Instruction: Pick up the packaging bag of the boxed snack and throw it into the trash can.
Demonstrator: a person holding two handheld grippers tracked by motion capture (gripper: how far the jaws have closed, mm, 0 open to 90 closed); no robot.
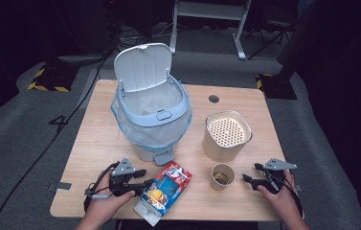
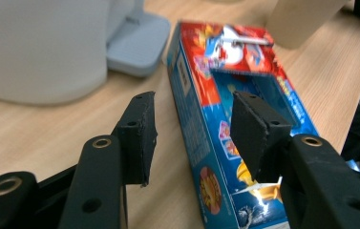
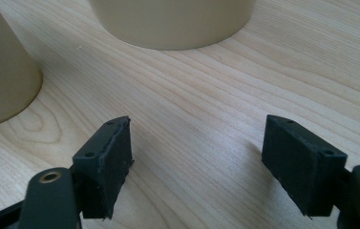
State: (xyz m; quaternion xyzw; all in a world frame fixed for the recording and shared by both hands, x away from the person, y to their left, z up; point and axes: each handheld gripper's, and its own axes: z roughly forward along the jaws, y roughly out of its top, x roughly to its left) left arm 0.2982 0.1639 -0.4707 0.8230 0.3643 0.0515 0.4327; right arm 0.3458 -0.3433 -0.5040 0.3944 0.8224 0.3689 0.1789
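Left gripper (image 2: 192, 129) released, jaws astride the near long edge of the flat red-and-blue cardboard carton (image 2: 244, 95) on the wooden surface (image 2: 48, 129); not clamped yet.

carton (image 1: 165, 189) before bin (image 1: 150, 115) — cup (image 1: 222, 176) right
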